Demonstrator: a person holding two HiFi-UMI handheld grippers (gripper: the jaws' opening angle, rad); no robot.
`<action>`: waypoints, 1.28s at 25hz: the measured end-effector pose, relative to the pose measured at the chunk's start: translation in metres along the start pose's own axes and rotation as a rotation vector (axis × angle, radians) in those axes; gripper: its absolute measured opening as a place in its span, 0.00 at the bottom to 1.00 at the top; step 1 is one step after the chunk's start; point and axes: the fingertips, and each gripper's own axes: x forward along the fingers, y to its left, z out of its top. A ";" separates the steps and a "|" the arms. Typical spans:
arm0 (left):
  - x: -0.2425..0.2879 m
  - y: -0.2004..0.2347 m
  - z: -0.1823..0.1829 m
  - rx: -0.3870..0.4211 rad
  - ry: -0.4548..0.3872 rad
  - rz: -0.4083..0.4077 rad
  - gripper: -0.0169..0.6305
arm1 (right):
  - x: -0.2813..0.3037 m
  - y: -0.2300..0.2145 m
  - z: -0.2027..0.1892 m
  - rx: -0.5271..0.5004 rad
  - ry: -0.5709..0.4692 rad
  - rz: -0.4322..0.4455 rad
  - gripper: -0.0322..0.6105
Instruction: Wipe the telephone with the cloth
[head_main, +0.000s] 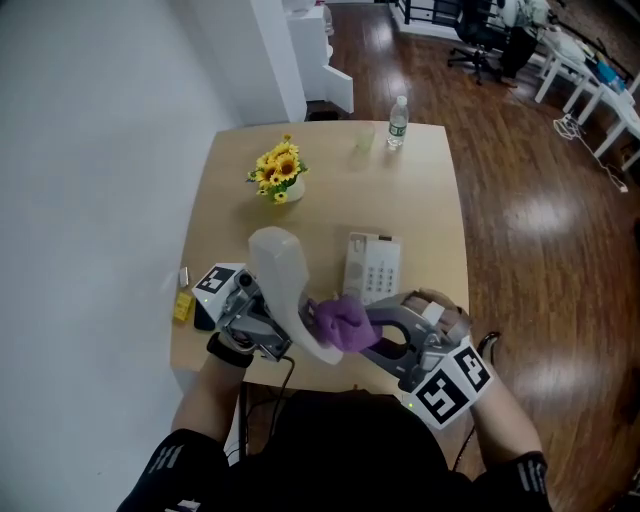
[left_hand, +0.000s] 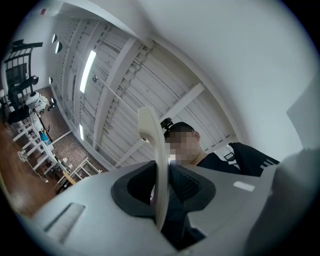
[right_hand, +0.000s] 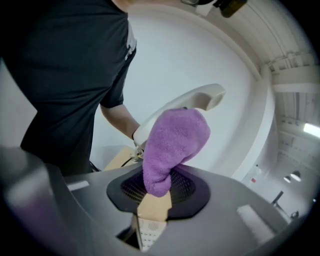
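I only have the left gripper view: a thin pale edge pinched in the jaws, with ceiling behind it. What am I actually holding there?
Observer: It's the telephone handset. The left gripper is shut on it and holds it above the table.
Operator: Where's the cloth?
Observer: The purple cloth is clamped in the right gripper and lies against the handset's lower end.
Operator: And the rest of the phone?
Observer: The base lies on the table just beyond the grippers, keypad up.
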 end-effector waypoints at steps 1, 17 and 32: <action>0.001 -0.001 0.000 0.001 0.002 -0.005 0.15 | 0.001 0.005 0.000 -0.021 0.010 0.008 0.19; -0.003 -0.008 0.003 -0.006 -0.021 -0.020 0.15 | 0.003 -0.009 -0.003 0.033 0.033 -0.030 0.19; -0.022 -0.009 0.009 0.021 -0.034 0.040 0.15 | 0.025 0.033 -0.062 0.140 0.100 0.060 0.19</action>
